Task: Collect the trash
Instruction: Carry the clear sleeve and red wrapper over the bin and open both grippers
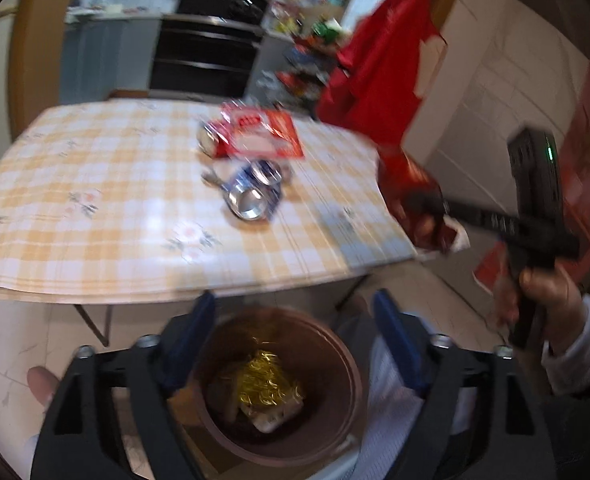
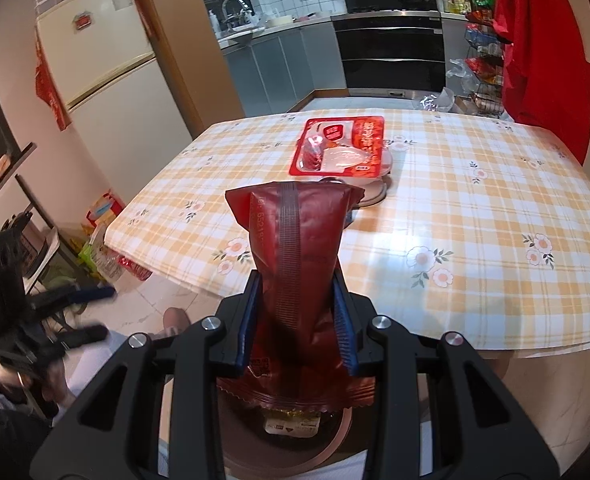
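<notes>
My left gripper (image 1: 295, 304) hangs open and empty over a brown bin (image 1: 349, 364), where a gold foil wrapper (image 1: 267, 386) lies. My right gripper (image 2: 297, 280) is shut on a dark red snack bag (image 2: 299, 232), held upright above the same bin (image 2: 337, 438); in the left wrist view this gripper (image 1: 427, 204) is off the table's right corner. On the checked tablecloth (image 1: 75, 200) lie a crushed blue and silver can (image 1: 255, 192) and a red food tray pack (image 1: 263, 136). The bag hides most of the can in the right wrist view, behind which lies the tray pack (image 2: 341, 146).
A red garment (image 2: 543, 40) hangs at the table's far right. A fridge (image 2: 107, 80) stands at the left, with a black shelf and floor clutter (image 2: 103, 240) below it. An oven (image 2: 391, 52) and a stocked rack (image 2: 483, 64) are behind the table.
</notes>
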A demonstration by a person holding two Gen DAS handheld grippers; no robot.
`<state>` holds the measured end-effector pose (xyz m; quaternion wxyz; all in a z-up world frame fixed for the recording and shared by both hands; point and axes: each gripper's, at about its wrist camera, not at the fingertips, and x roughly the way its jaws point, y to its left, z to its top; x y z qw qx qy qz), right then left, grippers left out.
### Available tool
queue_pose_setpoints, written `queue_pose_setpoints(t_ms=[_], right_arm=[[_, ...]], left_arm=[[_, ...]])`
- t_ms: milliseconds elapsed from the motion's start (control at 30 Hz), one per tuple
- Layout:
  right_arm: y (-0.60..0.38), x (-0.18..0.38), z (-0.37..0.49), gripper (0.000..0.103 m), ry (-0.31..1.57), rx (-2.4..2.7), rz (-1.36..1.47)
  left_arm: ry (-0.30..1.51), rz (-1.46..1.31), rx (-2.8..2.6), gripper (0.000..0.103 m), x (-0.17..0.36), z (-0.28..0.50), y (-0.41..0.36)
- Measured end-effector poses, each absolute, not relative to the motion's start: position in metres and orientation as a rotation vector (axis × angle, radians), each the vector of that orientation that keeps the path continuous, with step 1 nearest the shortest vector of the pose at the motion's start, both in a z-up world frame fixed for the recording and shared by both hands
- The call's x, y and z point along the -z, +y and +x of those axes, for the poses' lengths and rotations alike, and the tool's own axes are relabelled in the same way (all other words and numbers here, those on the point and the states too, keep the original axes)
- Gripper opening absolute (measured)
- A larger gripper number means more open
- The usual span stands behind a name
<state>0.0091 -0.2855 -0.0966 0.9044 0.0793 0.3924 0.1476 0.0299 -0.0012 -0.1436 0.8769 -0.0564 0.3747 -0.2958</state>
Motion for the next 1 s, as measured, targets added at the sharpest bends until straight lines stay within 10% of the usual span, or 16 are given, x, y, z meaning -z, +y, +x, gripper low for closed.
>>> queue_pose_setpoints(t_ms=[867,1000], right_arm=[[-0.240,0.111,-0.005,0.039,0.917,-0.431,0.110],[-0.241,0.108,-0.005,0.066,0.901,-0.415,0.108]], left_arm=[[0.687,-0.167,0.271,0.097,0.128,0.030,0.062],[0.691,-0.183,0.269,0.097,0.128,0.030,0.064]])
